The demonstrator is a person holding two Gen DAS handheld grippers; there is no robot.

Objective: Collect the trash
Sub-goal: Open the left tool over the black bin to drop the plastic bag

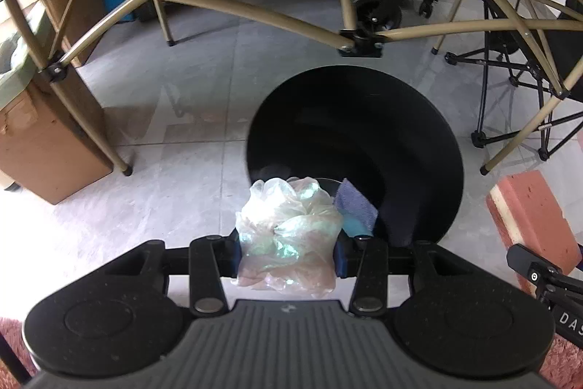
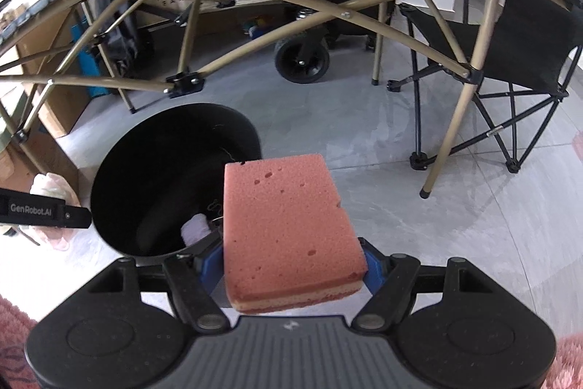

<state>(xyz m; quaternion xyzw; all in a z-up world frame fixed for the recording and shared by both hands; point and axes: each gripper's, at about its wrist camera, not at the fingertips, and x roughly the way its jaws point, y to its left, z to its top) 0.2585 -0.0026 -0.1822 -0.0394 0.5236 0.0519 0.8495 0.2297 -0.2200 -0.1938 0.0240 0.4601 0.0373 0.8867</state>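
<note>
My left gripper (image 1: 288,250) is shut on a crumpled clear plastic bag (image 1: 288,228) and holds it above the near rim of a round black trash bin (image 1: 364,119). A blue-grey cloth piece (image 1: 355,205) lies inside the bin beside the bag. My right gripper (image 2: 288,265) is shut on a pink sponge (image 2: 288,228) with a pale layer, held just right of the bin (image 2: 156,155). A white scrap (image 2: 195,228) lies in the bin's bottom. The sponge also shows at the right edge of the left wrist view (image 1: 532,225). The left gripper's body (image 2: 40,208) shows at the left of the right wrist view.
A folding table's tan tube frame (image 1: 255,10) arches over the bin on a grey tile floor. A cardboard box (image 1: 51,141) stands left. A black folding chair (image 2: 510,53) stands right, a wheeled cart (image 2: 302,59) behind. Pink rug (image 2: 14,323) lies at the near edges.
</note>
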